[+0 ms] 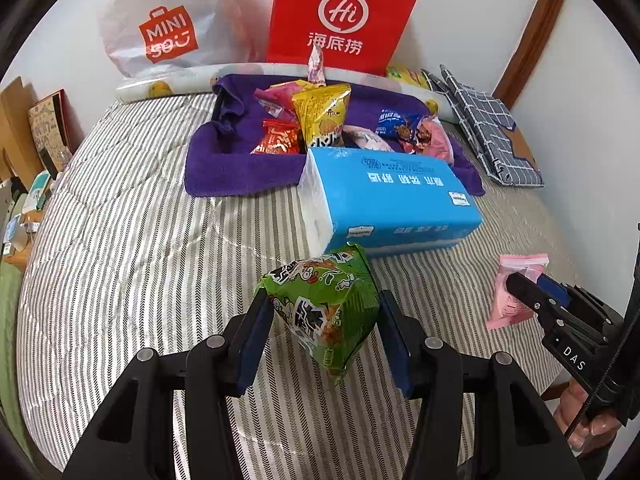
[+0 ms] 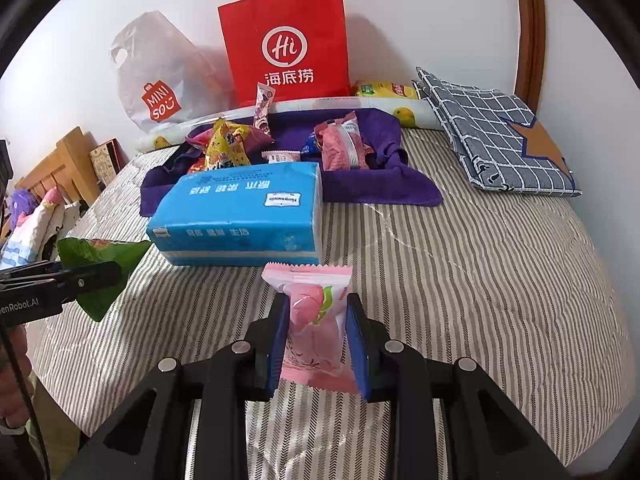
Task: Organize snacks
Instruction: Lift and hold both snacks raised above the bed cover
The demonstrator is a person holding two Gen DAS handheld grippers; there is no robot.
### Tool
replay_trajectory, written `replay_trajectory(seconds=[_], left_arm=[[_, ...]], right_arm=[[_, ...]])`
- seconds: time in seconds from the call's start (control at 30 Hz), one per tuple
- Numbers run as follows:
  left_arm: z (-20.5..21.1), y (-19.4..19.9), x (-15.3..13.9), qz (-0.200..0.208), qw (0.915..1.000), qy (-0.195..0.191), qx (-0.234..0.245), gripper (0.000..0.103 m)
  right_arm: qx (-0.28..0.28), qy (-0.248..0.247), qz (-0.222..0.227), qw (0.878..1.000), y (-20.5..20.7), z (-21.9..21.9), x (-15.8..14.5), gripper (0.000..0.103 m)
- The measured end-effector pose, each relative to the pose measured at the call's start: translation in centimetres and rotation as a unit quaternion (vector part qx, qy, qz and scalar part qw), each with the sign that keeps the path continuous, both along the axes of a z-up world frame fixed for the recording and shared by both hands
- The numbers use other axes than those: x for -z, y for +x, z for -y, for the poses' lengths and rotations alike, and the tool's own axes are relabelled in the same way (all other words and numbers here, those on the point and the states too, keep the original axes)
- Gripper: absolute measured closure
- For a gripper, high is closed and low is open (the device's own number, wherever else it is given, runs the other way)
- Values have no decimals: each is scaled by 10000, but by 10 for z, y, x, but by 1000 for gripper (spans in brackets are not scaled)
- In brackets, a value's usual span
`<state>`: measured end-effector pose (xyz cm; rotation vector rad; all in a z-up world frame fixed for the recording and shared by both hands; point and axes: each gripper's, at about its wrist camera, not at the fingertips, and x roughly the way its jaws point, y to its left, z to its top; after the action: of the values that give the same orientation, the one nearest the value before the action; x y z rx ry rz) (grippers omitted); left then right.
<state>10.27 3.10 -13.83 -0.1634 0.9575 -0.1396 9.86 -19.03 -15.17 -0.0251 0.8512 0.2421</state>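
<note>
My left gripper [image 1: 324,320] is shut on a green snack bag [image 1: 326,304], held above the striped bed; the bag also shows at the left of the right wrist view [image 2: 100,256]. My right gripper [image 2: 318,320] is shut on a pink snack packet [image 2: 314,320], which also shows at the right of the left wrist view [image 1: 510,296]. Beyond them a purple towel [image 1: 236,172] holds several snacks, among them a yellow bag [image 1: 322,114], a red packet [image 1: 278,140] and a pink packet [image 2: 340,144].
A blue tissue pack [image 1: 396,196] lies on the bed in front of the towel. A red paper bag [image 1: 340,20] and a white Miniso bag [image 1: 164,24] lean on the wall. A folded checked cloth [image 1: 480,128] lies at the right.
</note>
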Motion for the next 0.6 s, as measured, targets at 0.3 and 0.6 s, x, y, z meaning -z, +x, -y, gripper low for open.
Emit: replay_trajectory(seconds=[0.3,0.6], left_arm=[[-6,-2,-7,113,9999,-85,-45,51],[-10,-2,-11,170,9997,-140,-71,51]], right_arm=[[111,0,85,9999,1,2,-8,76],[162,-18,132,9998,2,2,-12,76]])
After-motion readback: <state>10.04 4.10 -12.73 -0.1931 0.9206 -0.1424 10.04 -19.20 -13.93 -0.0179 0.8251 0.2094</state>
